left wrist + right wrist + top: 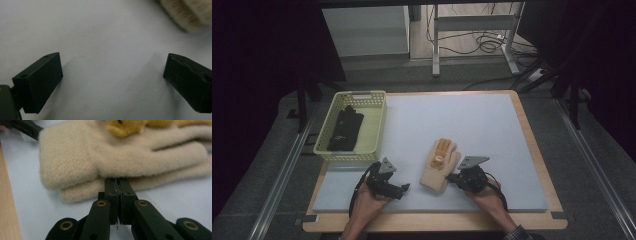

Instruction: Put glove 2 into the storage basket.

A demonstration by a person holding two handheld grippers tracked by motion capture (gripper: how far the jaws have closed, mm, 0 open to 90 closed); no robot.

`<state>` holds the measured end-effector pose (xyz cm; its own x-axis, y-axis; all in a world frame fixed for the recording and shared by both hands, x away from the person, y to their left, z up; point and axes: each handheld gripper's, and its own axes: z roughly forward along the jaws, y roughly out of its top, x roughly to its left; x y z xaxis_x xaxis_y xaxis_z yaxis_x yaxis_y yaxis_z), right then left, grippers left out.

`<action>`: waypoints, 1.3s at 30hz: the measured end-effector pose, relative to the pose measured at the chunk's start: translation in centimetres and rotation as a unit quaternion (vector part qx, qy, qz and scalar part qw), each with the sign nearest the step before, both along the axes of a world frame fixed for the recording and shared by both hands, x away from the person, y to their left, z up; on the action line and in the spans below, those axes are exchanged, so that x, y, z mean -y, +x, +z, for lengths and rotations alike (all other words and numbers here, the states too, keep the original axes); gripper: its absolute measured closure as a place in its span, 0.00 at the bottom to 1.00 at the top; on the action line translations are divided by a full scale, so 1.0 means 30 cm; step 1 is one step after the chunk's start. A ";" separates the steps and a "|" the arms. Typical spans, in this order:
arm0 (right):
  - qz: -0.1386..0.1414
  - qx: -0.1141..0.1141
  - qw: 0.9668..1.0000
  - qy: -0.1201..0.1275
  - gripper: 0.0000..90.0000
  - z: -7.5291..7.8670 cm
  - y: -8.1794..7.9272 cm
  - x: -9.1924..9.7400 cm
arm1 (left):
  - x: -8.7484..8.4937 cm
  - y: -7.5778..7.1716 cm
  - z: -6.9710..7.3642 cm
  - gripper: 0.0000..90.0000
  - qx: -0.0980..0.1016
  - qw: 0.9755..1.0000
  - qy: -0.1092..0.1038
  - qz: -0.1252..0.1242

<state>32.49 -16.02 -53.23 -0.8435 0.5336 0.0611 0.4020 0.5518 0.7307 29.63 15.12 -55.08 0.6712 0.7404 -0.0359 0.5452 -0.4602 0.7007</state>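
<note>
A pair of beige fleece gloves (441, 165) with an orange-yellow patch lies stacked on the pale mat, fingers pointing away. My right gripper (453, 176) sits at their right side near the cuff. In the right gripper view its jaws (117, 181) are pressed together, with the tips at the edge of the lower glove (100, 157) and seemingly pinching a thin bit of it. My left gripper (404, 189) rests on the mat left of the gloves. Its jaws (112, 75) stand wide open over bare mat, and a glove corner (185, 12) shows at the upper right.
A yellow-green plastic basket (377, 125) at the back left holds dark gloves (346, 129). The pale mat (472, 125) covers most of the wooden table, whose front edge (437, 222) runs close below both hands. Cables and a metal frame stand on the floor beyond.
</note>
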 end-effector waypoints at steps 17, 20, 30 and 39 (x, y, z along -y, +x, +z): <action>-0.011 0.038 0.999 -0.015 0.81 0.038 0.005 -0.051 | 0.001 -0.001 0.000 0.03 0.000 1.000 0.000 0.000; -0.036 0.043 0.998 -0.017 0.71 0.055 0.013 0.030 | 0.000 0.000 0.000 0.03 0.000 1.000 0.001 0.000; -0.131 0.070 0.988 -0.039 0.42 0.047 0.021 0.281 | -0.001 0.001 0.001 0.03 -0.004 1.000 -0.002 0.001; -0.157 0.042 0.986 -0.038 0.23 0.006 0.045 0.344 | -0.002 0.000 0.002 0.04 -0.003 1.000 -0.002 0.001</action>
<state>33.84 -26.34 -53.06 -0.6357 0.7702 -0.0523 0.5025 0.4643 0.7293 29.62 15.18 -55.01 0.6697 0.7415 -0.0416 0.5496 -0.4571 0.6993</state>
